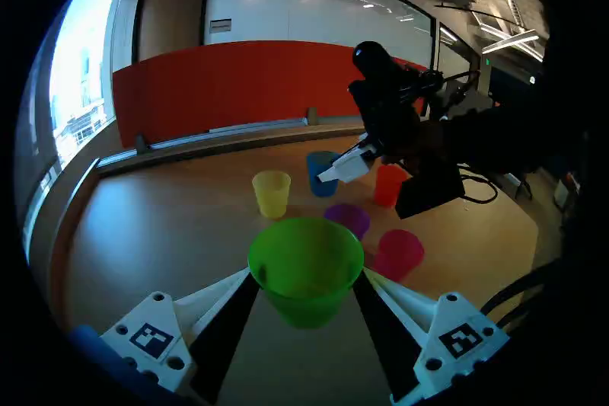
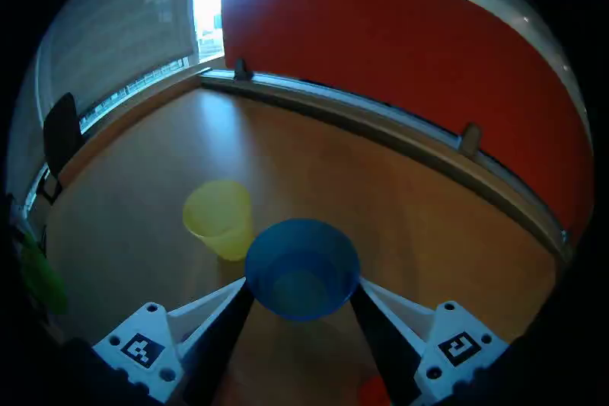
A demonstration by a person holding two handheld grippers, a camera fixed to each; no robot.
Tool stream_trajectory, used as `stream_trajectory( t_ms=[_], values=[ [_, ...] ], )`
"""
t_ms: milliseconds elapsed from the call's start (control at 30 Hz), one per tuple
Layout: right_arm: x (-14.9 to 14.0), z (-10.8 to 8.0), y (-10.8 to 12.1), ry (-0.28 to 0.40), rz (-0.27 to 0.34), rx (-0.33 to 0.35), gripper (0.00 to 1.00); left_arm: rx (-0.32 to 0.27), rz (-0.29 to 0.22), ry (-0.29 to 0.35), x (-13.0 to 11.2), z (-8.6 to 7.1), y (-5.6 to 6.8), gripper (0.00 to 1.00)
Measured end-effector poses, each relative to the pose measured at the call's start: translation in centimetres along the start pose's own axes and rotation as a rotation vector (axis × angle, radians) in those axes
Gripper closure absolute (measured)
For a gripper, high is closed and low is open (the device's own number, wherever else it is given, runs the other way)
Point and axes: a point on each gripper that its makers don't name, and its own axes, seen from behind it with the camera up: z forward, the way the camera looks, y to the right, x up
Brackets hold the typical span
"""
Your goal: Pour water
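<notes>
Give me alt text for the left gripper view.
The left gripper clamps a green cup over a wooden table. Beyond stand a yellow cup, purple cup, pink cup and orange cup, and the right gripper is at a blue cup.

big wooden table (image 1: 152, 238), bright red divider panel (image 1: 228, 86) along its far edge, sunny window (image 1: 80, 94) off to one side, strip lights (image 1: 510, 42) overhead, dark chair (image 2: 59, 132) by the glass
</notes>
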Motion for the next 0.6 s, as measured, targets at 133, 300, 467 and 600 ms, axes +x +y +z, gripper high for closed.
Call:
stream_trajectory(
  t_ms=[133, 300, 467, 600],
  values=[
    [1.3, -1.7, 0.0, 0.060, 0.013, -0.001, 0.11, -0.004, 0.009, 0.008, 0.6, -0.1, 0.2, 0.15],
    [3.0, -4.4, 0.0, 0.136, 0.019, -0.007, 0.11, -0.007, 0.026, 0.018, 1.4, -0.3, 0.3, 0.15],
    [5.0, -7.8, -0.2, 0.224, 0.010, -0.011, 0.11, -0.012, 0.041, 0.028, 2.2, -0.4, 0.5, 0.15],
    [6.4, -10.4, -0.5, 0.293, -0.008, -0.011, 0.11, -0.018, 0.051, 0.036, 2.8, -0.5, 0.8, 0.15]
  ],
)
